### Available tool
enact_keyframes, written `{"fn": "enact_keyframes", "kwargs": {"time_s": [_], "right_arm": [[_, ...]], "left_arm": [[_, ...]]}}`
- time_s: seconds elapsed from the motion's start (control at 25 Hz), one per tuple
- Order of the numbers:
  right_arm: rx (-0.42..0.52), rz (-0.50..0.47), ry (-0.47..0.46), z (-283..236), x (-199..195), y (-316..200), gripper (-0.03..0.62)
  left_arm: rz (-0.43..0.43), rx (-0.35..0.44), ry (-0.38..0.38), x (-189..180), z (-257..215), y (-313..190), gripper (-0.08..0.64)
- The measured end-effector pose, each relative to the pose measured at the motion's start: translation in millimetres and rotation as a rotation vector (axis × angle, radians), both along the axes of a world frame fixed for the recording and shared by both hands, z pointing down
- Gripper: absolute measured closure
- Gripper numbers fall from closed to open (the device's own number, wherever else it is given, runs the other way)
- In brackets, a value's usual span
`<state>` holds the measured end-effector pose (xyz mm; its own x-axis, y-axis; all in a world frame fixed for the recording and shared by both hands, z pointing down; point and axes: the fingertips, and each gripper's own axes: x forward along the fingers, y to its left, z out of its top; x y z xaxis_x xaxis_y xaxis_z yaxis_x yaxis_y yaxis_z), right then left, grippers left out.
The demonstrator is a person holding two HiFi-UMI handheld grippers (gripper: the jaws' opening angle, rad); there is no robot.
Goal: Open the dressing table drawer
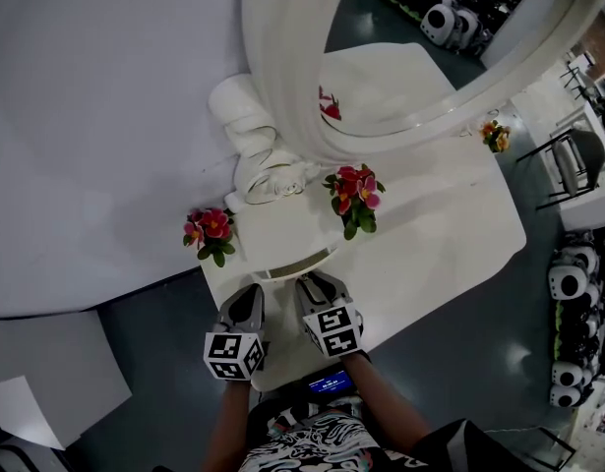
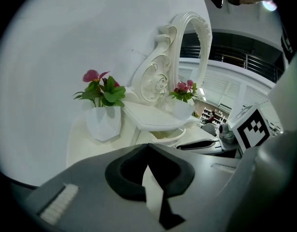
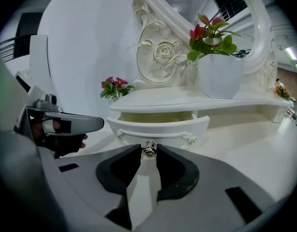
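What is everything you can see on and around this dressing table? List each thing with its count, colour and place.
Dressing table: one, white, against the white wall.
Mirror: one, oval, ornate white frame, standing on the table.
Drawer: one, white, under the raised shelf, pulled partly out.
Knob: one, metallic, middle of the drawer front.
Potted flowers: three in white pots; two red-pink near the drawer, one orange by the mirror's far end.
Panda toys: several, black and white, beyond the table's right end.
Left tool: one, grey, shut, empty, left of the right tool.
Right tool: one, grey, shut on the knob.
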<state>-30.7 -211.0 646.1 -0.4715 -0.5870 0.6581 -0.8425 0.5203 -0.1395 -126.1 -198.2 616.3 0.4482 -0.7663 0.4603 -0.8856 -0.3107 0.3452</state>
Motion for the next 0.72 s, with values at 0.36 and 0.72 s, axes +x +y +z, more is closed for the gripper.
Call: {"fn": "enact_keyframes", "kwargs": {"time_s": [0.36, 0.72], "right_arm": [[0.014, 0.011, 0.009, 2.8, 8.3, 19.3, 0.49], [-0.029, 0.038, 0.005, 2.8, 14.8, 28.6, 0.474]], "left_arm": [[-0.015, 0.012, 0.008, -0.4, -4.3, 13.1, 0.558], [-0.017, 0.04, 0.002, -0.4, -17.4, 17.4, 0.558]]}}
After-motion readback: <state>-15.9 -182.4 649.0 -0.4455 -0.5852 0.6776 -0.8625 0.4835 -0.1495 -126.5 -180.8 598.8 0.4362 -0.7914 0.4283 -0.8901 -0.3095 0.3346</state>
